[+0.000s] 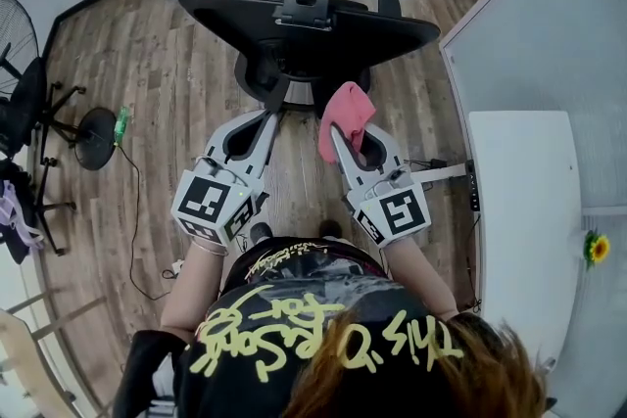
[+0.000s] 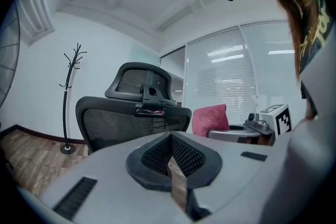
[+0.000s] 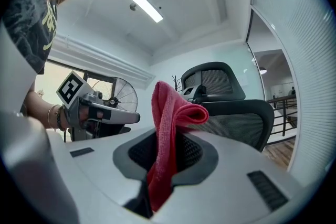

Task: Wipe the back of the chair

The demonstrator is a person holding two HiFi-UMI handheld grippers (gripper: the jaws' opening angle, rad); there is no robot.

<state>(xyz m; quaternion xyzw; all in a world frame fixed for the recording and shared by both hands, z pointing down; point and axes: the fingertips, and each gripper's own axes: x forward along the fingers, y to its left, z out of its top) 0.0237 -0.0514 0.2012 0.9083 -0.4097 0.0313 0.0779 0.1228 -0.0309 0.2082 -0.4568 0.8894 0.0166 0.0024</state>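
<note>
The right gripper (image 1: 341, 134) is clamped on the pink cloth (image 1: 345, 111); the left gripper (image 1: 268, 118) has its jaws together, empty. The chair back (image 1: 392, 29) stands at 12 o'clock of both, not touching the cloth. Press the cloth's free fold flat against it and wipe in overlapping passes.

My right gripper (image 1: 355, 138) and left gripper (image 1: 268, 120) are pale grey, with cubes patterned in black-and-white squares. The cloth (image 1: 343, 108) is crimson pink. The chair (image 1: 309, 24) is black with a fine mesh back. Beneath the chair, the floor (image 1: 147, 83) is brown wood planks.
</note>
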